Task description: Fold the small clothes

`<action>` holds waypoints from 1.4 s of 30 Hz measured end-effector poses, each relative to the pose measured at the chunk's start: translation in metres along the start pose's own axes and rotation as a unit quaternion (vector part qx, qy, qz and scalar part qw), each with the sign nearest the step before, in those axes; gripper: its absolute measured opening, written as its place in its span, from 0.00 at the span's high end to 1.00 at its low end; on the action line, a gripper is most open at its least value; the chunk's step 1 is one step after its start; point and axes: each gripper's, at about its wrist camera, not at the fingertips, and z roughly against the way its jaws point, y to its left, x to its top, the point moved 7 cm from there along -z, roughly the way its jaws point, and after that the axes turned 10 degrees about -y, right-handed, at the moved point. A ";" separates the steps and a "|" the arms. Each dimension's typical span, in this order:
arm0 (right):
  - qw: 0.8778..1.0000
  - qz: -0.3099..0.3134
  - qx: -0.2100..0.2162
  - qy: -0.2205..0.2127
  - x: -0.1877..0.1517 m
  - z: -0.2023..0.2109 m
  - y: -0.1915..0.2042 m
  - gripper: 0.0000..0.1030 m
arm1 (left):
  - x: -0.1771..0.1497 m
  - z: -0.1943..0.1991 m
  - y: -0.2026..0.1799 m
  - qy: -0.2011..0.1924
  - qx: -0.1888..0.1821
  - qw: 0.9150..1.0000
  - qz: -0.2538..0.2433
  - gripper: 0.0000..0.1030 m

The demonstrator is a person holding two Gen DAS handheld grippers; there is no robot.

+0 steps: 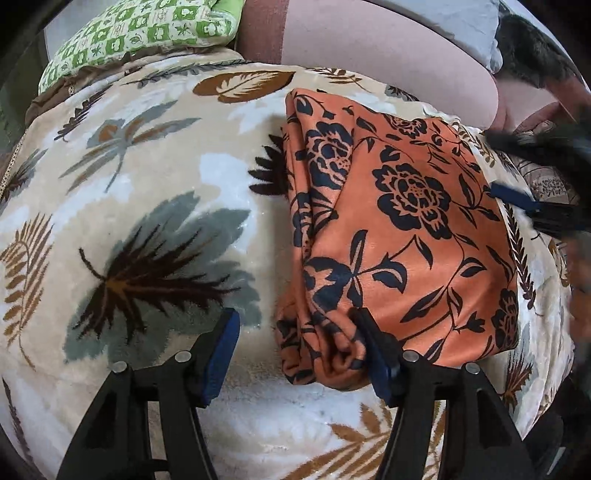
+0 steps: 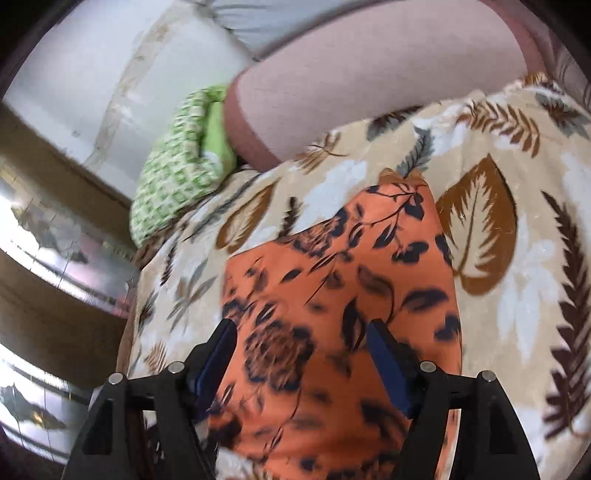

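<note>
**Grippers wide over a folded orange garment on a leaf-print blanket**

Left gripper: jaws spread wide, nothing clamped between them. Its left finger stood over bare blanket; its right fingertip touched the bunched near-left corner of the garment.

Leaf-print blanket: plush, cream ground with grey, brown and white leaves; it covered the surface on which everything lay.

Green checked pillow: lay at the far left edge of the blanket, partly on a brown border.

Orange floral garment: orange cloth with dark navy flower print, folded into a rough rectangle, lying flat on the blanket right of centre in the left wrist view. Loose folds and layered edges showed along its left side; the top face was smooth.

Pink-brown cushion: stood behind the blanket's far edge.

Right gripper: jaws also wide apart, holding nothing; both fingers sat over the near part of the garment, which spread between them. Whether the pads pressed the cloth could not be told, the view being blurred. In the left wrist view a blue-padded tip of this gripper lay at the garment's right edge.
</note>
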 end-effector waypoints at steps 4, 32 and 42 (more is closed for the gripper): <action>0.998 -0.056 0.000 0.007 -0.001 -0.021 -0.024 0.26 | 0.000 -0.001 -0.003 -0.002 0.001 1.000 0.001 0.36; 0.998 0.062 0.019 -0.002 -0.030 0.038 0.008 0.18 | 0.008 0.060 -0.001 -0.062 0.029 0.998 -0.018 0.36; 0.994 0.108 -0.013 -0.033 -0.062 0.095 0.033 0.18 | -0.001 0.117 -0.005 -0.100 0.034 0.994 -0.004 0.25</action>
